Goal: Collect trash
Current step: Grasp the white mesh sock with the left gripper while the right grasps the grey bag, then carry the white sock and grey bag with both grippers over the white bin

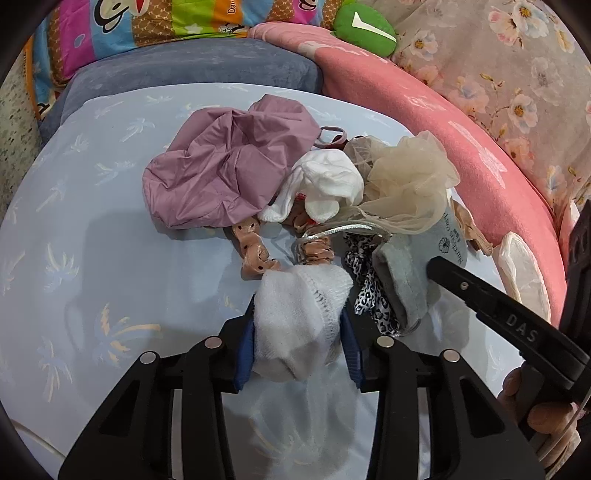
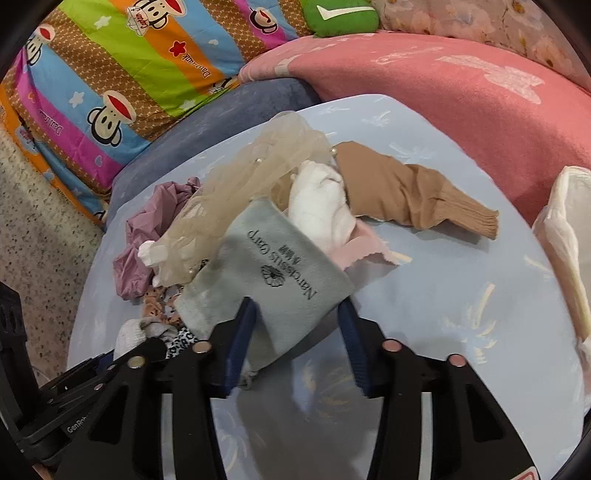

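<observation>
Trash heap on pale blue sheet (image 1: pixel 110 236), mid-bed.

Left gripper (image 1: pixel 299 332): blue pads pressed against both sides of a white sock (image 1: pixel 295 317), sock bunched between them and gripped. Sock at near edge of heap, touching peach scrunchie (image 1: pixel 255 251) and leopard-print strip (image 1: pixel 373 295).

Right gripper (image 2: pixel 295 332): jaws spread wide; grey pouch (image 2: pixel 273 273) lying between the pads, left pad touching its lower edge, right pad at its corner; not pinched. Printed lettering and flower mark on pouch face. Same gripper seen as black finger (image 1: pixel 480 295) in left view, tip against pouch.

Heap contents, left to right in left view:
- mauve bag (image 1: pixel 221 162), crumpled, far left of heap
- white cloth (image 1: pixel 325 188), balled, centre, touching bag
- beige mesh (image 1: pixel 406 184), puffed, right of cloth, overlapping pouch
- silver cord (image 1: pixel 332 230), under mesh

Further items, right view:
- tan stocking (image 2: pixel 406 192), flat, beyond pouch, ribbed cuff toward right
- pink scrap (image 2: pixel 365 243), torn edge, between cloth and stocking
- white wrapper (image 2: pixel 565 236), far right edge of sheet, apart from heap

Surroundings: pink blanket (image 1: pixel 461 147), blue-grey pillow (image 1: pixel 192 70), striped cartoon quilt (image 2: pixel 122 74), green cushion (image 2: pixel 340 16), floral cover (image 1: pixel 517 66).
</observation>
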`<state>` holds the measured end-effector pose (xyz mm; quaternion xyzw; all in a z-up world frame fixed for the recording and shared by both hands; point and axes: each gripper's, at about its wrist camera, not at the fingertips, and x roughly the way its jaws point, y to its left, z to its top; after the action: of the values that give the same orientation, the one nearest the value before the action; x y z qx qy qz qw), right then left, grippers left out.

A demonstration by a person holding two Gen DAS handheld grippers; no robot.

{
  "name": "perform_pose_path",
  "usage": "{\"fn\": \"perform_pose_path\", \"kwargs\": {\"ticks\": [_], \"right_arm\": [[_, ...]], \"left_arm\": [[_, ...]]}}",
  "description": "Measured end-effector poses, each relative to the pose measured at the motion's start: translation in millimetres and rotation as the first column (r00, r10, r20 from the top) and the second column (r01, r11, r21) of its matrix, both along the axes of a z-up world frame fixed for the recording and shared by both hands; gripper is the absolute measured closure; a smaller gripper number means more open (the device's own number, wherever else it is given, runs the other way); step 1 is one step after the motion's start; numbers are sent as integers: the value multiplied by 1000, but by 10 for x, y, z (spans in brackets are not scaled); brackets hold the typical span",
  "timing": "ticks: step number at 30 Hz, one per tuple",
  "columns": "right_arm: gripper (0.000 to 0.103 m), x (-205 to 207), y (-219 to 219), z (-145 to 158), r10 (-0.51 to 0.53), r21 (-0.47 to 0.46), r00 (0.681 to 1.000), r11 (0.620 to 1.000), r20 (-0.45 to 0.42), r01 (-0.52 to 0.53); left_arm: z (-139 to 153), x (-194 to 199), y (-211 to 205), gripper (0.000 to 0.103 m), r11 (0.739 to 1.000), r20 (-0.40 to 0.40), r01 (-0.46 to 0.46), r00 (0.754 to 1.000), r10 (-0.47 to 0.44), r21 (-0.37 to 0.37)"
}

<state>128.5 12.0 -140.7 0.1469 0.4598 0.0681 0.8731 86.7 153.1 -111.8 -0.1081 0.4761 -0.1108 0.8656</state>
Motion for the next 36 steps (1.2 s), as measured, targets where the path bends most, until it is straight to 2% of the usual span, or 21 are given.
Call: {"fn": "perform_pose_path", "kwargs": {"ticks": [3, 4, 11, 22, 27, 36], "right_arm": [[97, -64, 55, 71, 17, -4, 1000, 1000, 18, -17], [98, -97, 60, 125, 19, -3, 999, 1000, 31, -19], [99, -377, -92, 612, -6, -38, 992, 999, 126, 11], [99, -801, -823, 1196, -127, -54, 962, 988, 242, 145], [99, -1018, -1229, 1365, -197, -63, 938, 973, 285, 224], [99, -1335, -1924, 1496, -325, -56, 888, 931, 325, 361]], "left_arm": [[56, -16, -46, 66, 1000, 11, 4, 1000, -4, 12], [78, -22, -57, 66, 1000, 15, 6, 1000, -6, 15], [359, -98, -234, 66, 999, 78, 41, 996, -42, 11], [799, -273, -749, 66, 988, 188, 156, 970, -157, 19], [923, -306, -1148, 66, 973, 217, 229, 949, -230, 33], [1119, -344, -1847, 65, 929, 270, 364, 890, -367, 61]]}}
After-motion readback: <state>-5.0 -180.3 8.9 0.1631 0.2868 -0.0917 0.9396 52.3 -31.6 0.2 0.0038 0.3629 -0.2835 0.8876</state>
